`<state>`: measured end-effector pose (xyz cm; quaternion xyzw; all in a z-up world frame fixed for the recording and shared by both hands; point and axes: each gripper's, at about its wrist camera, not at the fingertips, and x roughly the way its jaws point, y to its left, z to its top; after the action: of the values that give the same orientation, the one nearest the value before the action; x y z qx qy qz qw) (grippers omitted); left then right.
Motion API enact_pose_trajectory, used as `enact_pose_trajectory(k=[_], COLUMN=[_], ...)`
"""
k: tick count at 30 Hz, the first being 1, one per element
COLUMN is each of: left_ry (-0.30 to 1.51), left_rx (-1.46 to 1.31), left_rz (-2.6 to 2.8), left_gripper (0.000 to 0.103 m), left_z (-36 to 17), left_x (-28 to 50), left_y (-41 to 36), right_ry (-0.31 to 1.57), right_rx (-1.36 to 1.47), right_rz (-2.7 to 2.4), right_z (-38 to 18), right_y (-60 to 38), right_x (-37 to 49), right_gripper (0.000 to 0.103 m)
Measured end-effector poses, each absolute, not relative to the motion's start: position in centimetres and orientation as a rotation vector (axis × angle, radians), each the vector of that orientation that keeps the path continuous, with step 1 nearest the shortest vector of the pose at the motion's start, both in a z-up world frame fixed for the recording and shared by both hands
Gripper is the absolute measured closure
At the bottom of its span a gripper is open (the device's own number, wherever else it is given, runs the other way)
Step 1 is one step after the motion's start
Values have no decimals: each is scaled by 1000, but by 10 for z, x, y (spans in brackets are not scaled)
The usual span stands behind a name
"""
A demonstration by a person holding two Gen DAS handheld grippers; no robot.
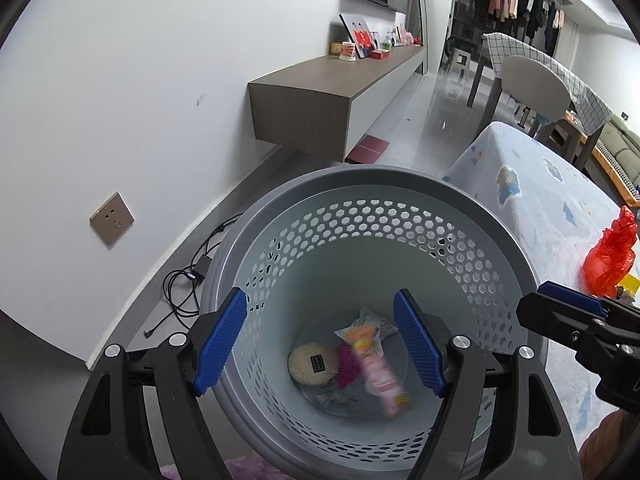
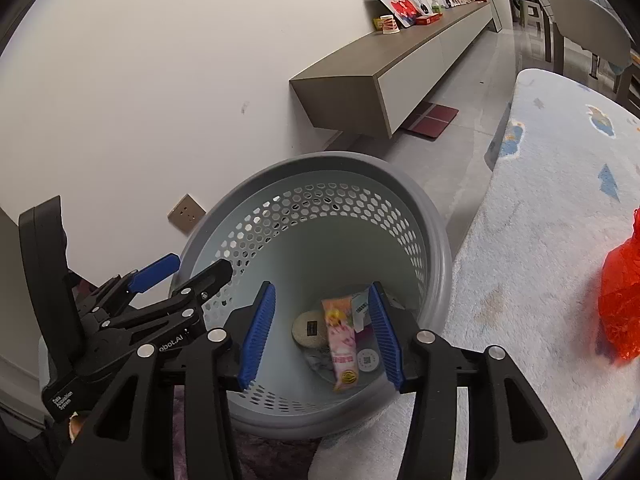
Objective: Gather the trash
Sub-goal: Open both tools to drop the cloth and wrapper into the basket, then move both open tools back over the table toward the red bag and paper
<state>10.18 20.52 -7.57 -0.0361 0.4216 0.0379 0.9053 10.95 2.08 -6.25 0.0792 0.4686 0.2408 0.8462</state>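
Both sets of blue fingers [image 1: 320, 346] [image 2: 322, 334] hang released over my grey perforated plastic bin [image 1: 400, 216]; the pink snack wrapper [image 1: 380, 372] falls inside. Crumpled red plastic bag [image 1: 610, 256] remains right; reaching could tip the bin.

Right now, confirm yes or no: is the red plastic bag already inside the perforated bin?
No, the red plastic bag lies on the pale blue rug, outside the perforated bin.

White lettering "Data Acquisition System" showing on the black plastic handle [image 2: 60, 398] of the left gripper, partial white "obot.AI" reading on its black body [image 2: 170, 338], print on the pink snack wrapper [image 2: 342, 346] staying too small to read
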Motion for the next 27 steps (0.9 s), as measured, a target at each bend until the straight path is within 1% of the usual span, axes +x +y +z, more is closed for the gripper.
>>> enact_pose_trajectory(k=[4, 10, 13, 17, 19, 27], left_ry=[869, 880, 882, 881, 877, 835], left_rx=[-67, -67, -63, -58, -57, -21], left_rz=[79, 86, 98, 109, 115, 118], left_gripper=[23, 17, 11, 10, 9, 8], left_z=[-77, -80, -81, -82, -81, -72], left_x=[101, 102, 102, 101, 99, 85], left_y=[204, 203, 203, 202, 202, 194], right_ry=[987, 974, 976, 971, 965, 938], right_rx=[151, 120, 125, 120, 119, 101], right_rz=[495, 470, 457, 437, 429, 360], right_z=[-65, -66, -67, -66, -66, -67], right_y=[24, 26, 23, 19, 17, 2], right_x=[106, 101, 99, 95, 91, 70], right_gripper=[51, 42, 38, 37, 33, 32])
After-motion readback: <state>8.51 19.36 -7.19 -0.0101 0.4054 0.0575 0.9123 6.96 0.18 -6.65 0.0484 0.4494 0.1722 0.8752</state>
